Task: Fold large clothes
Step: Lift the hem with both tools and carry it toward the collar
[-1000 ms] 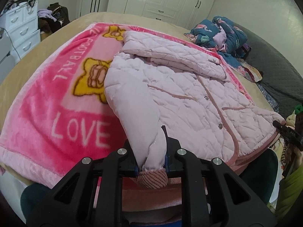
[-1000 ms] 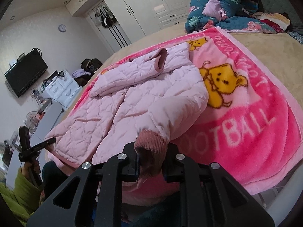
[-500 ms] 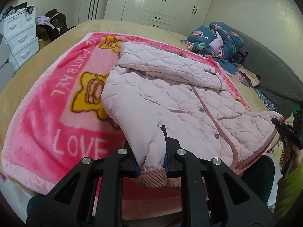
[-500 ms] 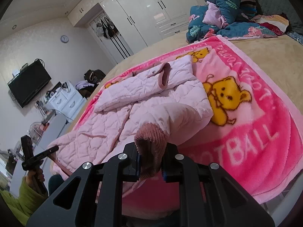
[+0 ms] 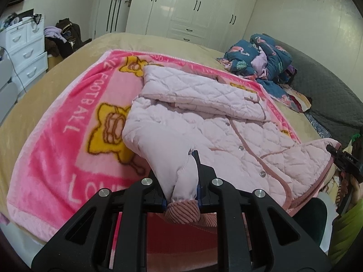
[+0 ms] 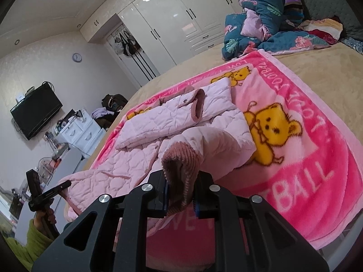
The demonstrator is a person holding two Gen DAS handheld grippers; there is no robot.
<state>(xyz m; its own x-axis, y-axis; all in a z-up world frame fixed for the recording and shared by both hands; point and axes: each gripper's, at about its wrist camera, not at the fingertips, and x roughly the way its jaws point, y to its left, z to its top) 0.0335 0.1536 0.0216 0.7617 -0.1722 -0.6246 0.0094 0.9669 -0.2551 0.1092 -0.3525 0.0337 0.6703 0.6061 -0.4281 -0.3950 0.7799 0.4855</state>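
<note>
The left gripper [image 5: 181, 195] is clamped on one sleeve cuff [image 5: 183, 213] of the pink quilted jacket [image 5: 204, 117]; the right gripper [image 6: 181, 195] is clamped on the other ribbed cuff [image 6: 181, 165]. Ahead of both grippers the jacket lies spread on a pink bear blanket [image 5: 56, 140] over the bed [image 5: 34, 95], its top folded down. Beyond it, at the bed's far edge, sits a heap of dark floral bedding [image 5: 258, 56]. Wardrobes [image 5: 192, 6] stand behind; bare bedcover lies to either side of the blanket.
</note>
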